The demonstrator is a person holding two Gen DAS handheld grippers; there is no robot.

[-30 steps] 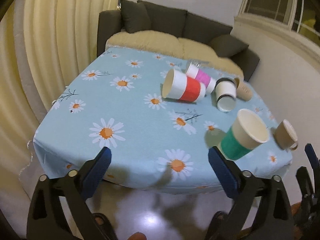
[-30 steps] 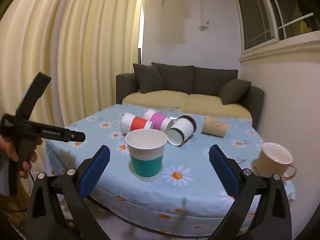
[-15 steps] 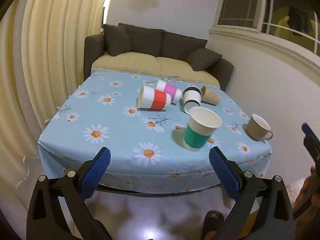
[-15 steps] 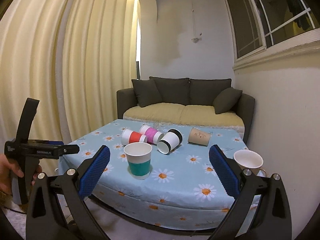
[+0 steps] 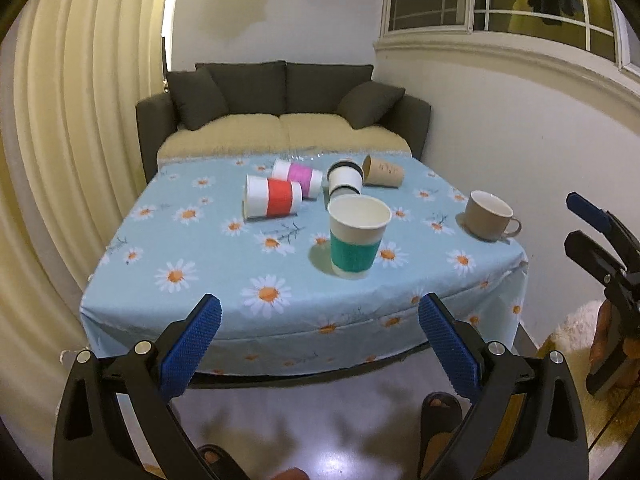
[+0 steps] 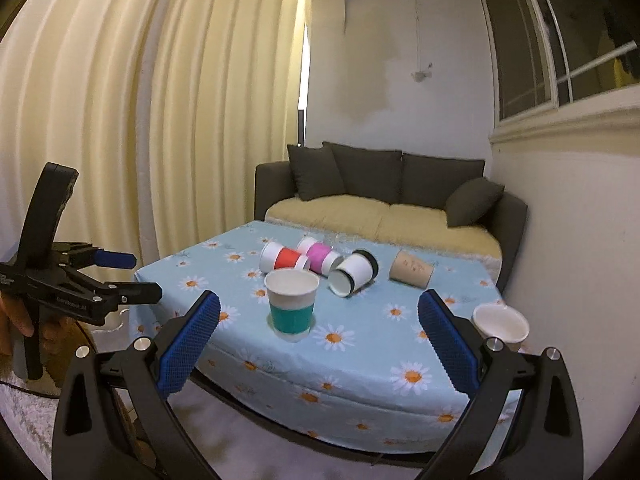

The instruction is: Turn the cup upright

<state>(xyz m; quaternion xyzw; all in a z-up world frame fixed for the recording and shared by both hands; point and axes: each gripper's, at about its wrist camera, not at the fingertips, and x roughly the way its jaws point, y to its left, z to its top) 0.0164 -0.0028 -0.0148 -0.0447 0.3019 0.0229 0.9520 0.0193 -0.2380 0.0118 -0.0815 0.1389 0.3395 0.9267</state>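
Now 1 green cup upright; 4 cups lying; 1 mug.

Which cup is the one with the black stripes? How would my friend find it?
Look at the blue daisy tablecloth in front of the dark sofa. In the far row of tipped-over paper cups, it lies between the pink-banded cup and the plain brown paper cup. It alone is white with black rims.

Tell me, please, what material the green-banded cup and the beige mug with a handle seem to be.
The green-banded cup looks like matte paper: thin rolled rim, ribbed sleeve. The beige mug is probably glazed ceramic: thick wall, moulded handle, slight sheen.
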